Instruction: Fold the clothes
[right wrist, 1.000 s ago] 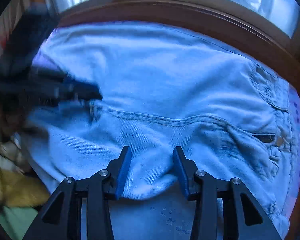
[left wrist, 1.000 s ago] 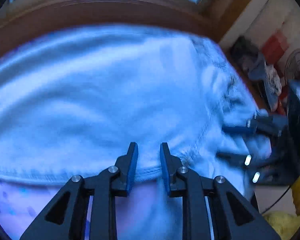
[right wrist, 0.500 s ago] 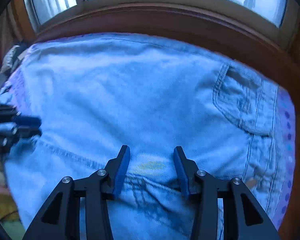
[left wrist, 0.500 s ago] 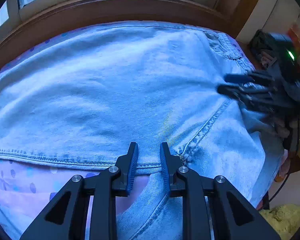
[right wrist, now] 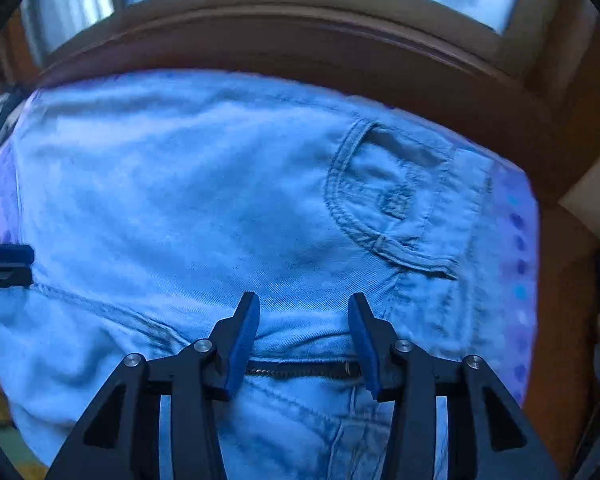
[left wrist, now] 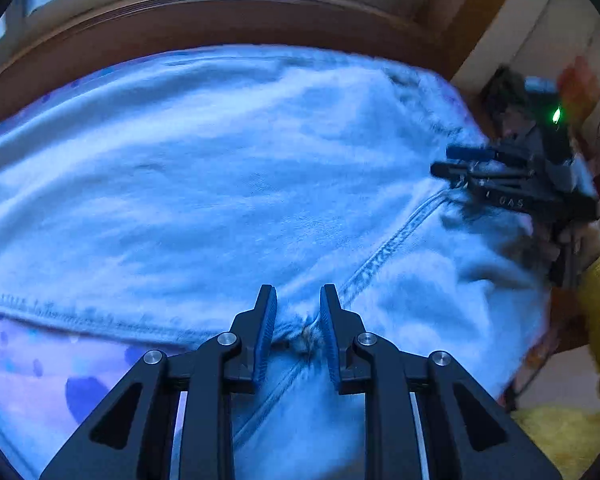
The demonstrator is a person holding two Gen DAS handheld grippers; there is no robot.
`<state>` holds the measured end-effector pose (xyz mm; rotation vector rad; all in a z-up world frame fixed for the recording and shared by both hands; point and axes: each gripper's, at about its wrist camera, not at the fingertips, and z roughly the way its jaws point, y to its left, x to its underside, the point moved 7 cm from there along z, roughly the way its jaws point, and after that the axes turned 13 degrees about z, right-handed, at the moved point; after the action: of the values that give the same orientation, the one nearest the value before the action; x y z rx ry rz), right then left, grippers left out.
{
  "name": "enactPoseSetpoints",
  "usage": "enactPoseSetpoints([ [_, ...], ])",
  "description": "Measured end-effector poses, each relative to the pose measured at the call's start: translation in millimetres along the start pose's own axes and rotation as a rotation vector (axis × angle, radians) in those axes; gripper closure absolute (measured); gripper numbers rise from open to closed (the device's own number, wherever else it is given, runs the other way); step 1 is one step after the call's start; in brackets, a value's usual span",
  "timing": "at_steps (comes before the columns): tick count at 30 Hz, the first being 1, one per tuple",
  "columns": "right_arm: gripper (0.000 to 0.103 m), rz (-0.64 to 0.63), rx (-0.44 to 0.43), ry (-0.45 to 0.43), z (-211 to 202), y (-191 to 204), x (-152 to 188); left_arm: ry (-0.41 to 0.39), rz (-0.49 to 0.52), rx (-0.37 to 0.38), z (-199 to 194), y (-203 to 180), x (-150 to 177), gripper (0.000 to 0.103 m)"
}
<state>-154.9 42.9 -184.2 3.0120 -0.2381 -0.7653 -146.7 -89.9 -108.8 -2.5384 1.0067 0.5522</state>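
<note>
Left wrist view
Jeans: light-blue denim jeans are lying spread over a purple dotted bed sheet, under a wooden window sill.
Left gripper: the left gripper is pinching a bunched seam junction at the near hem; its pads are pressing the cloth, so I am judging it as gripping the jeans.
Right gripper: the right gripper is reaching in at the far right edge; from here I cannot tell its grip.

Right wrist view
Right gripper: the right gripper is standing half-spread over the zipper, with a denim fold lying between the pads but seemingly not squeezed.
Pocket: the back pocket is showing nothing inside.
Left gripper: the left gripper is peeking in at the left edge.

Progress: one fold appears to be lying in place; further folds and smoothing are probably remaining.
Containers: none are showing apart from the pocket.
</note>
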Motion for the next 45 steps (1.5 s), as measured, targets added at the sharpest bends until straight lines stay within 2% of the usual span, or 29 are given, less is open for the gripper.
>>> enactPoseSetpoints([
  [2,0.058,0.003,-0.050,-0.036,-5.9,26.9,-13.0,-0.046,-0.011,-0.061,-22.6,22.4,-1.7,0.081],
  [5,0.058,0.005,-0.167,-0.073,-6.2,87.4,-37.2,-0.073,-0.054,-0.159,-53.8,86.5,6.3,0.081],
  [7,0.058,0.002,-0.260,-0.062,5.8,137.8,-50.3,-0.086,-0.086,-0.222,-74.3,132.1,13.0,0.081],
  [10,0.059,-0.019,-0.349,-0.016,40.6,228.3,-78.8,-0.082,-0.153,-0.285,-92.0,201.2,29.5,0.081],
  [11,0.066,-0.026,-0.379,-0.001,52.0,258.4,-88.3,-0.080,-0.172,-0.299,-96.0,222.2,35.3,0.081],
  [12,0.074,-0.037,-0.397,0.010,63.3,288.7,-97.5,-0.079,-0.189,-0.310,-99.3,241.7,41.1,0.081],
  [16,0.075,-0.069,-0.424,0.039,95.4,401.8,-126.6,-0.072,-0.238,-0.317,-109.9,316.6,65.9,0.081],
  [22,0.077,-0.121,-0.416,0.063,108.5,513.0,-164.5,-0.054,-0.296,-0.291,-112.0,388.9,96.0,0.081],
  [24,0.082,-0.142,-0.402,0.080,101.6,533.4,-172.7,-0.059,-0.308,-0.256,-112.6,397.2,103.9,0.082],
  [27,0.084,-0.185,-0.322,0.087,122.4,560.5,-176.7,-0.073,-0.305,-0.219,-115.3,399.9,111.2,0.082],
  [29,0.085,-0.207,-0.234,0.048,140.3,576.3,-182.1,-0.080,-0.295,-0.219,-116.3,398.4,113.6,0.082],
  [33,0.087,-0.096,-0.181,-0.046,154.1,588.3,-209.1,-0.095,-0.280,-0.218,-118.6,397.6,116.4,0.082],
  [35,0.087,-0.070,-0.190,-0.075,150.2,591.1,-212.4,-0.093,-0.292,-0.197,-123.0,400.0,119.3,0.082],
  [39,0.087,-0.076,-0.285,-0.080,117.0,589.7,-191.1,-0.142,-0.343,-0.181,-153.8,428.8,118.3,0.082],
  [42,0.087,-0.092,-0.337,-0.052,95.2,584.1,-168.9,-0.198,-0.327,-0.192,-174.2,451.6,101.0,0.082],
  [45,0.087,-0.111,-0.356,-0.005,94.9,587.6,-148.2,-0.185,-0.296,-0.146,-167.5,472.7,74.3,0.082],
])
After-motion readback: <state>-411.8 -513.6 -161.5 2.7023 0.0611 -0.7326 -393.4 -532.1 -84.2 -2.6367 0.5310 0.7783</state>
